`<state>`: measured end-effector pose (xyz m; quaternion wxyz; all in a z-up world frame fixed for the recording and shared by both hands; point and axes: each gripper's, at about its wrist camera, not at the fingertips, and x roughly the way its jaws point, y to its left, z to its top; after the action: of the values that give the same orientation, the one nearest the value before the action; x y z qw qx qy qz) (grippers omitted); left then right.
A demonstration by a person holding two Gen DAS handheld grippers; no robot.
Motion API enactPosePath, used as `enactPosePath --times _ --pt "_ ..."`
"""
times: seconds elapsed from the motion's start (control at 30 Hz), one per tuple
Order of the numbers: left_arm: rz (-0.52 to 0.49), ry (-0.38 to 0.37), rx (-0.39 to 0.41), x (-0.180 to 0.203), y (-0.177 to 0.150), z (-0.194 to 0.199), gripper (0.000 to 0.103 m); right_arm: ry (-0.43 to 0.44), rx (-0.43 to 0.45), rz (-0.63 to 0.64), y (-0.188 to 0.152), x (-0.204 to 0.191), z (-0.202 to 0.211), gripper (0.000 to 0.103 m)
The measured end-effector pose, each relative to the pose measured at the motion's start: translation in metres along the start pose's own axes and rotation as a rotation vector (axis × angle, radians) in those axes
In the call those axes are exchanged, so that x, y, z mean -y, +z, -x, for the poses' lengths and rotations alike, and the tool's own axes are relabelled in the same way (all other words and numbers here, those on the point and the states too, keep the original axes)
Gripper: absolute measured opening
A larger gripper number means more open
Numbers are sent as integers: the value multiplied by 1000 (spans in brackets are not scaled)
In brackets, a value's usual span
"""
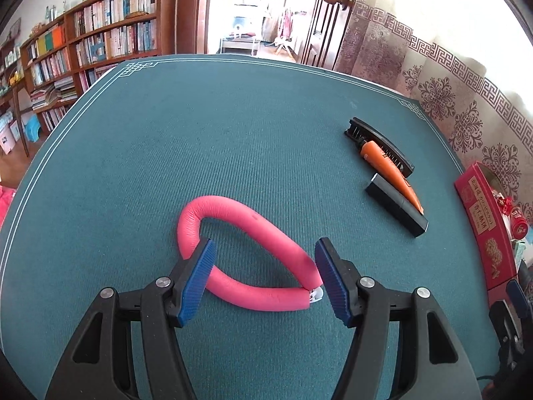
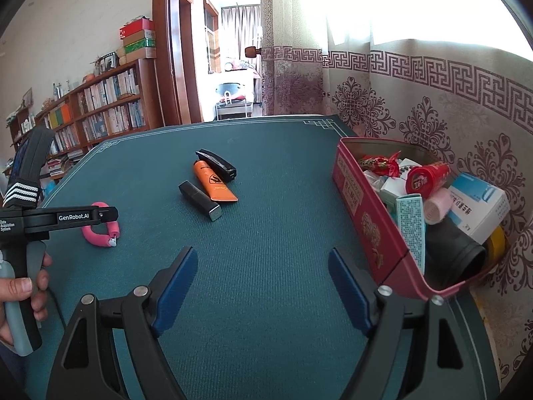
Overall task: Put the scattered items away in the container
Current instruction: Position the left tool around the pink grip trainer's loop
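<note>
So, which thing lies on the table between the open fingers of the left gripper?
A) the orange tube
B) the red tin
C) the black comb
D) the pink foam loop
D: in the left wrist view the pink foam loop lies between the spread fingers of the left gripper, not yet pressed.

Black fingers [image 2: 349,293], ribbed blue pads [image 2: 176,293], silver screws

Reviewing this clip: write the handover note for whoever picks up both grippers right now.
Left gripper: open, jaws straddling the pink foam loop, which lies on the green mat; not gripped.
Right gripper: open, empty, over bare mat beside the red box.
Done: the box already holds several items.
Left: the loop, plus the orange tube, black comb and black stick clustered mid-mat.
</note>
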<state>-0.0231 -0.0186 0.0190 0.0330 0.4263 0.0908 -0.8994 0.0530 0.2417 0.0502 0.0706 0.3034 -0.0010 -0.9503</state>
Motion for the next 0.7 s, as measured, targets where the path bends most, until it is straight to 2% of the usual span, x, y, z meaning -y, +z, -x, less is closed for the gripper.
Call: enactPosePath --times 0.17,0.4,0.57,0.7 --pt "16 24 8 -3 -4 2 66 8 -7 13 -2 -5 -3 84" --pt "-15 47 11 0 -6 1 67 21 -13 4 -4 -3 -4 86" --pt "-10 -95 27 -3 -8 9 68 30 -18 -18 -5 1 -6 86" --pt "20 -59 75 -10 -8 24 68 34 -16 -22 -5 2 -6 86"
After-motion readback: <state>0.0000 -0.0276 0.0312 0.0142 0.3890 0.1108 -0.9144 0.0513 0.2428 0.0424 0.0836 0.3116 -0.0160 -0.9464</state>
